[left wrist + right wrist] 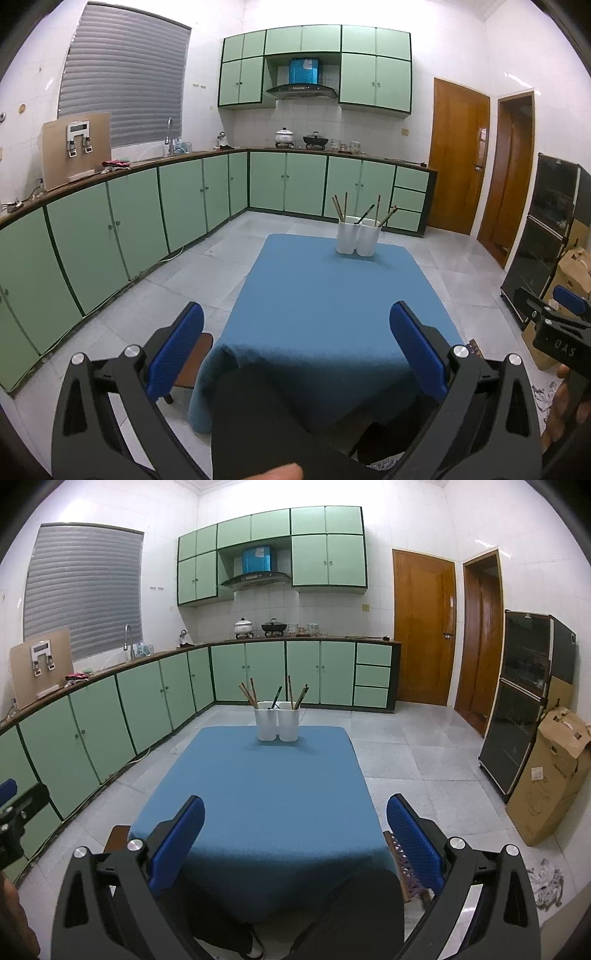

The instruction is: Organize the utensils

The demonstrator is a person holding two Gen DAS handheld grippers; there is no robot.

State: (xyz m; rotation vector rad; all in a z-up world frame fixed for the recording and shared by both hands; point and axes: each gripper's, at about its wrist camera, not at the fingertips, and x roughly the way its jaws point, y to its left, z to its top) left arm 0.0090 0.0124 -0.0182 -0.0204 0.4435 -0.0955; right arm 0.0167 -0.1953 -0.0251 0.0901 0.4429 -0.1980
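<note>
Two white holders stand side by side at the far end of a table under a blue cloth. Several chopsticks and dark utensils stick up out of them. My left gripper hovers open above the near end of the table, nothing between its blue pads. My right gripper is open too, held over the near edge, well short of the holders. The right gripper also shows at the right edge of the left wrist view.
Green cabinets run along the left and back walls under a counter with pots and a sink. A dark glass cabinet and a cardboard box stand at the right. Wooden stools flank the table. A person's dark-clad legs are below.
</note>
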